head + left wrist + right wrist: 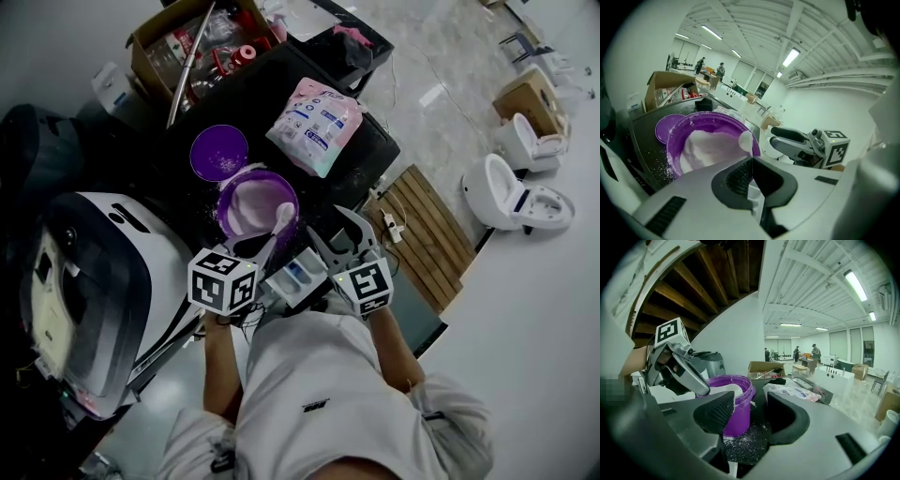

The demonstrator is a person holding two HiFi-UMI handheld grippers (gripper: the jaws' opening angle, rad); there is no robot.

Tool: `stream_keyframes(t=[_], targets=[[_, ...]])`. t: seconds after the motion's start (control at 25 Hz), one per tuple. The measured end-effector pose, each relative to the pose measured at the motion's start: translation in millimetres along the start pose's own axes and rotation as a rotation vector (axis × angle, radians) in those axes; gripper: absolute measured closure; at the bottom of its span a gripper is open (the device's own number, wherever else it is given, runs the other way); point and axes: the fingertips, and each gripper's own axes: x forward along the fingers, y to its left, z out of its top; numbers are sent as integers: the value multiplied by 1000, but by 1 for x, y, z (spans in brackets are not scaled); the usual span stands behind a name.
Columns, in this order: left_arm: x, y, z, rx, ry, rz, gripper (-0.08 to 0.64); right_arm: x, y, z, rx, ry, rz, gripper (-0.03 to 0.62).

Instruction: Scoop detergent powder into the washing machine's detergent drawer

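Near the black counter (380, 155) edge, left gripper view shows left gripper (751, 174) pinching a white plastic scoop (746, 140) over the round purple tub (710, 140); right gripper (745, 414) gapes empty.

A filled cardboard box (142, 58) lies far back; two white toilets (502, 192) stand near wooden slats (424, 234).

Bare tabletop (757, 442) lies ahead of my right claw (750, 416); purple tub (742, 401) blocks the left, bag (793, 393) sits farther right.

Purple tub (246, 187): one
Purple lid (218, 152): one
Scoop (281, 221): one
Printed bag (314, 124): one
Washing machine (103, 281): one
Detergent drawer (298, 275): one
Toilets (517, 195): two
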Motion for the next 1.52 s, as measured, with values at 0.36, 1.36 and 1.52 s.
stream_keyframes(t=[0.36,1.36,1.52], targets=[[-8,-2,-3,-111,-166,-13,545,3,24,1,-16,0,1,371],[-42,-12,-1,-182,-402,-10,545,-23,58,17,-55,-57,-5,371],[-40,-27,-3,-198,-437,43,545,-36,50,14,-59,-70,46,371]])
